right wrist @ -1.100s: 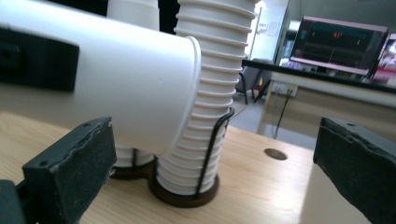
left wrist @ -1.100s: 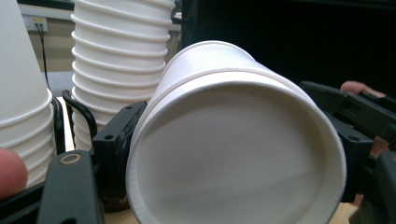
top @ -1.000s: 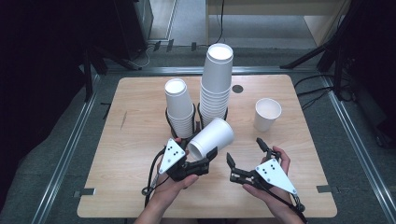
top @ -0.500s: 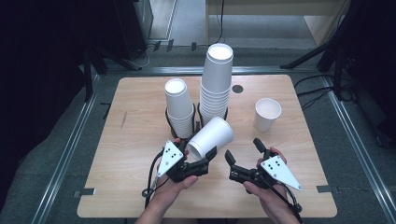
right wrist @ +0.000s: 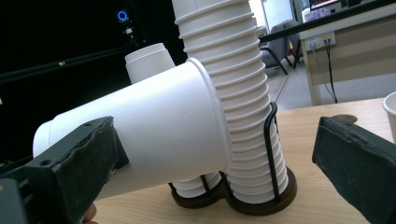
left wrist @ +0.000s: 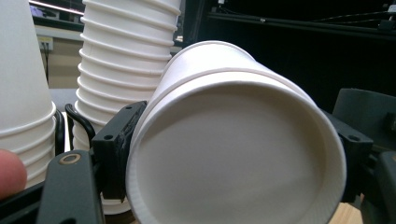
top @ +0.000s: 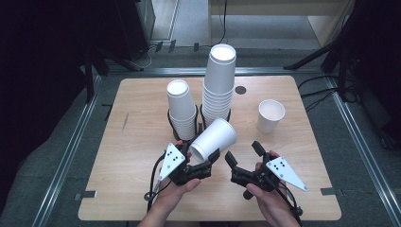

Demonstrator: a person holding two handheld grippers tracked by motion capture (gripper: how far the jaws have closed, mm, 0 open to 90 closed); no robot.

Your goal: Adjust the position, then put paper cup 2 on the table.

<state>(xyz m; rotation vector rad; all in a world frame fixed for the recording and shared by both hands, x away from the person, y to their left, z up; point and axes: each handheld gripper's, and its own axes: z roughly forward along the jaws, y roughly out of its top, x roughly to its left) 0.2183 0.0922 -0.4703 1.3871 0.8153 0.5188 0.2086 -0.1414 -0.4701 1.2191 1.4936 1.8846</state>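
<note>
1. Right now your left gripper (top: 211,157) is clamped on the paper cup (top: 213,138) near its rim, cup held on its side off the table (top: 137,189), mouth toward you and base pointing at the stacks.
2. Your right gripper (top: 244,153) stands wide open just beside the cup, nothing between the jaws or touching them.
3. If you're handing the cup over or separating nested cups, bring the right jaws onto the mid wall and close gently; paper likely crushes.
4. Keep the left grip steady until the right one bites.
5. Mind the tall stack (top: 218,85) and short stack (top: 181,109) in the wire holder (right wrist: 273,140) just behind; the single cup (top: 270,115) stands well apart.
</note>
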